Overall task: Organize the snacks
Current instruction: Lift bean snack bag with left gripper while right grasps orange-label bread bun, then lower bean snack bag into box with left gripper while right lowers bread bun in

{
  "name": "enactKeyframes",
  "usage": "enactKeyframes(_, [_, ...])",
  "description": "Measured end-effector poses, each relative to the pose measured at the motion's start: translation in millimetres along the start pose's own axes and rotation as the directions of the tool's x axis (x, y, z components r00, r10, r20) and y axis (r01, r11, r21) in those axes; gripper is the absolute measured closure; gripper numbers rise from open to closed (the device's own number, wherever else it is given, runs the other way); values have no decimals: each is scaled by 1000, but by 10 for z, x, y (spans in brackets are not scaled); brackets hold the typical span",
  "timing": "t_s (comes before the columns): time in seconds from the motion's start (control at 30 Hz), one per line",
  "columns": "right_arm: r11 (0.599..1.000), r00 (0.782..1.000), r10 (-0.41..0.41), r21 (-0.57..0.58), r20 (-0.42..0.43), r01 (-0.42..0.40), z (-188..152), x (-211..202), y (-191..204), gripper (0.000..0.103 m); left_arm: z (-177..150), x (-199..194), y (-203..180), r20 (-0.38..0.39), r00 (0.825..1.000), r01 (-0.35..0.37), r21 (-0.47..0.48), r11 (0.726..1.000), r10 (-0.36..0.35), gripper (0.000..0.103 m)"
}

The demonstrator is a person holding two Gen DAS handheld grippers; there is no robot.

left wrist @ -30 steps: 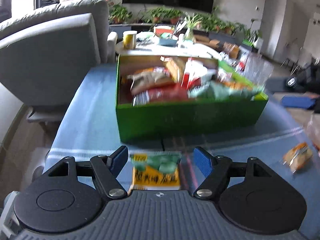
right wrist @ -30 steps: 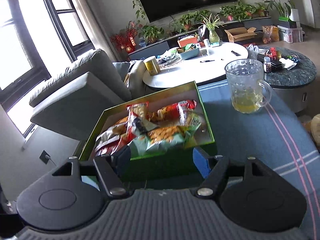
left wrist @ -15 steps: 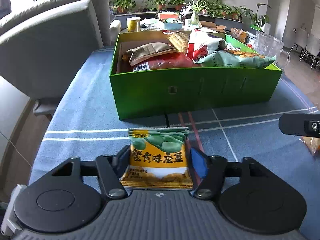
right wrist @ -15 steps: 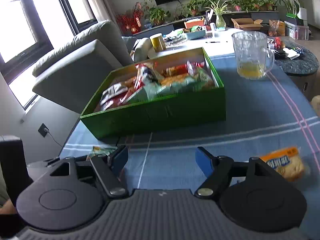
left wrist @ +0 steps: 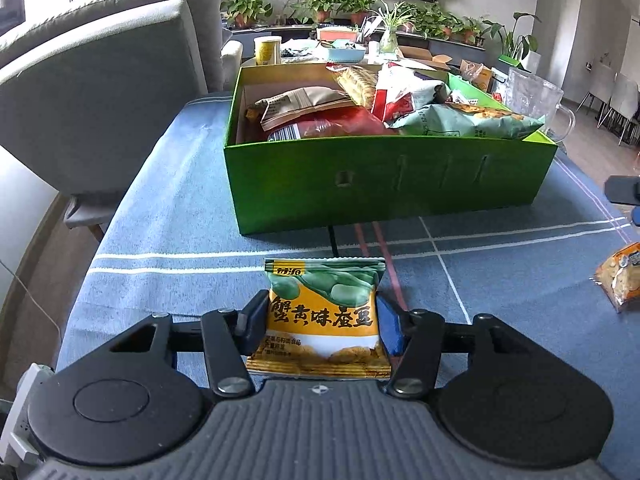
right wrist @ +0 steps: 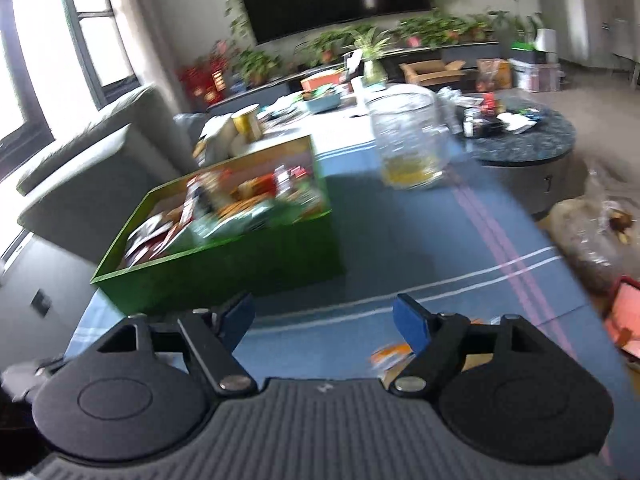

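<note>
Blue-clothed desk (left wrist: 160, 216): left gripper (left wrist: 322, 314) jaws pinch bean packet (left wrist: 322, 312); right gripper (right wrist: 324, 320) jaws spread, empty. Slippery film may slide free before green box (left wrist: 384, 184) at 12 o'clock.

Left hand-held gripper (left wrist: 322, 320) clamped on both sides of the snack packet (left wrist: 322, 312), low before the green box (left wrist: 384, 184). Right hand-held gripper (right wrist: 324, 320) gaping, raised, angled toward that box.

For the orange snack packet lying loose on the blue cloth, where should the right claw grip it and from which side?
Judging cautiously: the orange packet lies flat on the blue tablecloth, apart from the green box. Coming from above and pinching across its narrow width, mid-body, seems best, since the crimped ends are thin. The right claw is open beside it.
</note>
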State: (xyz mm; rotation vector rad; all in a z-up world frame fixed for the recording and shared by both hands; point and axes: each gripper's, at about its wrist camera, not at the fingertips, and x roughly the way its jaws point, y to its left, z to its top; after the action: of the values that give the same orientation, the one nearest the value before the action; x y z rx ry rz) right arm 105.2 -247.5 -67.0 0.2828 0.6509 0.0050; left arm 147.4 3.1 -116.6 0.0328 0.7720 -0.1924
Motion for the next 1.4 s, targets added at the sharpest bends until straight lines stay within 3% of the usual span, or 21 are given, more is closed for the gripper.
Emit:
enactKeyframes(0.3, [997,993,-31,73,-111,39,74,372,-325,31,23,-100,-3,16,1000,8,-10,1000,-8,51])
enactKeyframes(0.7, [990,989,51,138,-140,-31,-79,64,-453,31,0,-148,-25,24,999,33,-24,999,-33,51])
enactKeyframes(0.93, [999,986,40,4,-161,-40,-192,26,-245,30,-11,-236,-46,41,998,41,-18,999,-40,51])
enactKeyframes(1.07, [1000,987,15,-4,-163,-16,-219,75,-243,31,-29,-261,-50,45,998,39,-14,999,-39,51])
enactKeyframes(1.2, [999,987,-44,-35,-158,39,-225,156,-234,31,-38,-222,-57,35,999,39,-14,999,-38,51])
enactKeyframes(1.3, [992,978,-101,-91,-182,85,-243,237,-198,31,-21,-189,-59,31,999,45,-11,999,-44,51])
enactKeyframes(1.4, [978,977,-146,-173,-155,118,-280,242,-140,31,-6,-179,-62,31,999,45,-7,999,-45,51])
